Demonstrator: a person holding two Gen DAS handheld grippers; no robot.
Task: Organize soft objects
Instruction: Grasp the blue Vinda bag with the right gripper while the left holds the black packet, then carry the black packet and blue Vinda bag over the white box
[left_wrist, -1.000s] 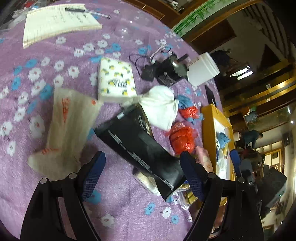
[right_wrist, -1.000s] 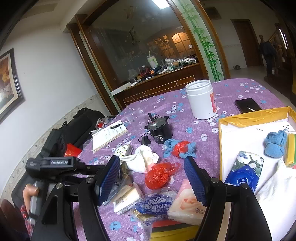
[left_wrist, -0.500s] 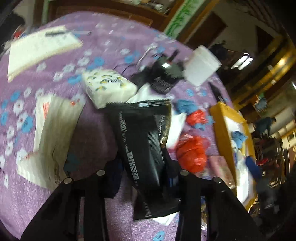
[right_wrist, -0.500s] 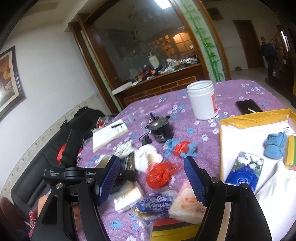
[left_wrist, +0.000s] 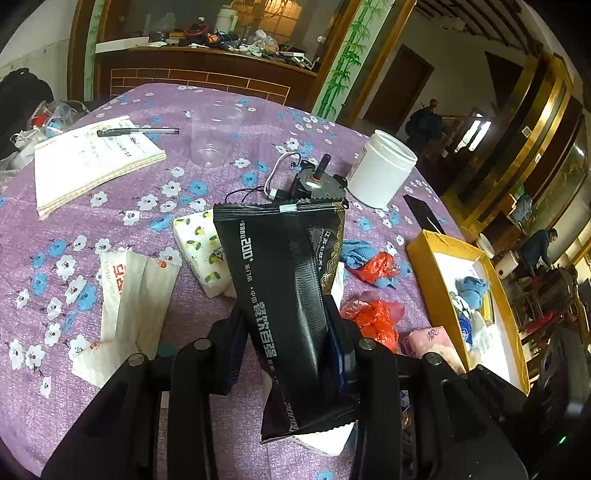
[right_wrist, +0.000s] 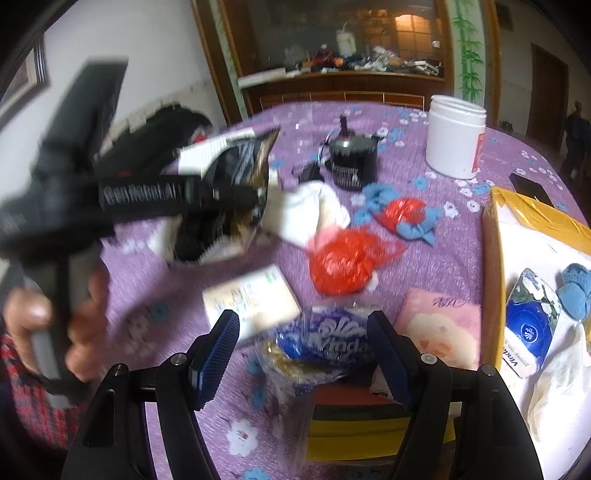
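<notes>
The black packet (left_wrist: 284, 295) had just been clamped in the left claw (left_wrist: 288, 332) and lifted off the desk (left_wrist: 110, 206), ready for the box (left_wrist: 436, 280); the right claw (right_wrist: 303, 347) was held wide, empty.

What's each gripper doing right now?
Left gripper: shut on the black packet, lifted off the table.
Right gripper: open, holding nothing, above the blue Vinda pack.

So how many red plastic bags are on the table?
2. One crumpled red bag lies near the pink tissue pack; a smaller one sits tangled with blue cloth farther back. More may be hidden.
</notes>
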